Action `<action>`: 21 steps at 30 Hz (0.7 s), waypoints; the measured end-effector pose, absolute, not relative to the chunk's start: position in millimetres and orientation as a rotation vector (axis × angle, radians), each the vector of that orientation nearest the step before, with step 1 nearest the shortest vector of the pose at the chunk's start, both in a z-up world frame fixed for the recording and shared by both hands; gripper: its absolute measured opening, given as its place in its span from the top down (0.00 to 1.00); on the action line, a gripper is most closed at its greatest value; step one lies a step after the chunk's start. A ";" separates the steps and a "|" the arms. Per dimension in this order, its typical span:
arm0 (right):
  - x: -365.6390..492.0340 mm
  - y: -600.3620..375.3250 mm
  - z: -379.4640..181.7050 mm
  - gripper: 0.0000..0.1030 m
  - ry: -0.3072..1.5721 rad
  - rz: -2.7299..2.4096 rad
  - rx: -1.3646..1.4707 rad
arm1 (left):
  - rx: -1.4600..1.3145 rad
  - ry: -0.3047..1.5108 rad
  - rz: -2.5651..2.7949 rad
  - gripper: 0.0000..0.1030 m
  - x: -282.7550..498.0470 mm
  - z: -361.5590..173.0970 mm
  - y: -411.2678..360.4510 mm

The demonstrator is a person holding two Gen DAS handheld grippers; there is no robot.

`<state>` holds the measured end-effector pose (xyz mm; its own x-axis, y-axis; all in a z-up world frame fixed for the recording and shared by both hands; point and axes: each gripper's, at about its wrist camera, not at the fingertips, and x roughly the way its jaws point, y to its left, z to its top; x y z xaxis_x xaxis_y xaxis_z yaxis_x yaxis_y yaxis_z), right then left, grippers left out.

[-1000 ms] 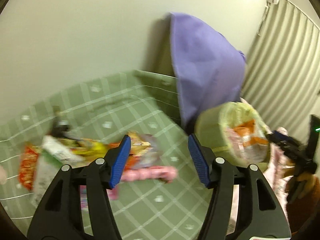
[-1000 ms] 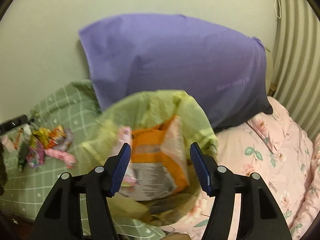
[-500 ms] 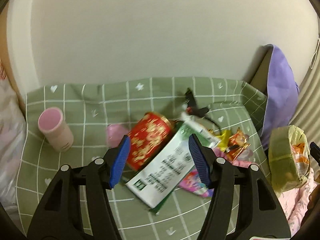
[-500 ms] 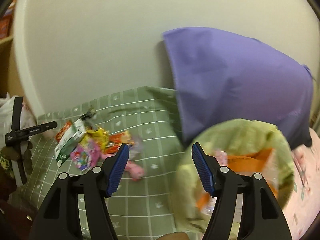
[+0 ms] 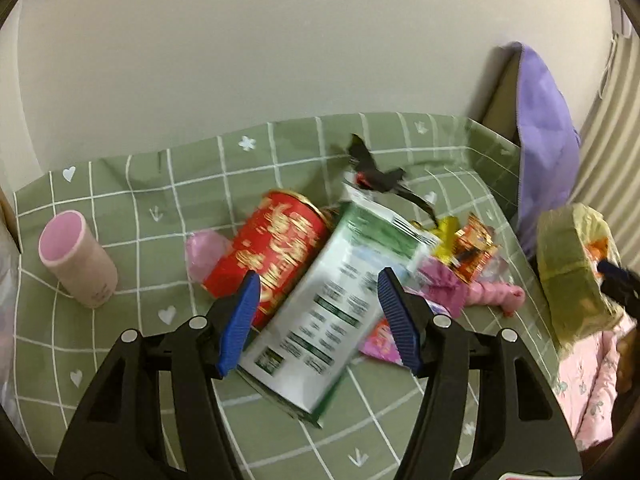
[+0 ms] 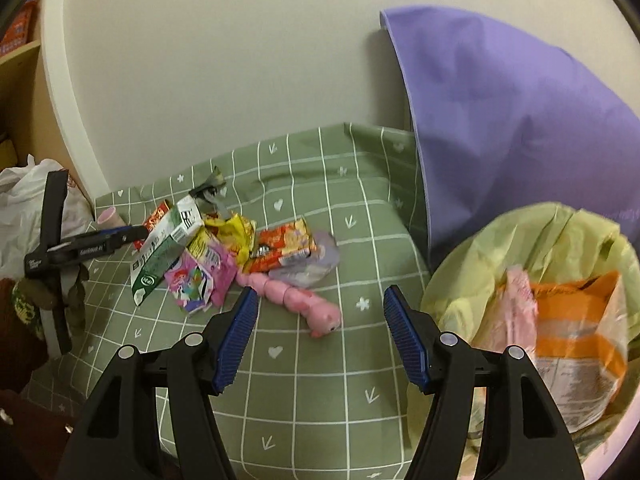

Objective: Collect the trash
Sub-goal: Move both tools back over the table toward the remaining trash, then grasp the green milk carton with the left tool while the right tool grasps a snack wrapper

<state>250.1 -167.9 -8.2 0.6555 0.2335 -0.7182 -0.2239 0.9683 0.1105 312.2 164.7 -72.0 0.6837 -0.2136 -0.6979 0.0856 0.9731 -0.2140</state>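
Item: green-and-white carton [image 5: 336, 304], lying between your left gripper [image 5: 318, 320]'s spread, empty fingers. Probably light, stiff yet crushable; you'd best pinch across its flat sides. Your right gripper [image 6: 320, 336]'s fingers were also spread, empty.

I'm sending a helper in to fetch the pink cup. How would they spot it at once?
Start at the green checked cloth against the wall. The trash pile lies mid-cloth around the red can; the pink cup stands apart near the cloth's left edge. It alone is upright, a plain pale pink cylinder with a flat pink top.
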 end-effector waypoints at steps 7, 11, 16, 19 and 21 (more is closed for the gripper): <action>263.9 -165.4 -25.5 0.40 0.864 0.277 0.034 | -0.286 0.826 -0.117 0.44 310.0 -81.2 178.8; 288.0 -162.7 -43.7 0.40 0.899 0.303 0.065 | -0.307 0.871 -0.173 0.44 300.7 -85.4 167.5; 326.5 -152.2 -67.7 0.40 0.931 0.312 0.088 | -0.272 0.933 -0.243 0.44 285.4 -91.3 142.7; 342.8 -145.4 -75.0 0.41 0.932 0.323 0.137 | -0.260 0.928 -0.254 0.44 276.5 -86.8 136.7; 353.3 -140.4 -80.8 0.41 0.933 0.334 0.191 | -0.258 0.914 -0.231 0.44 273.7 -83.3 139.6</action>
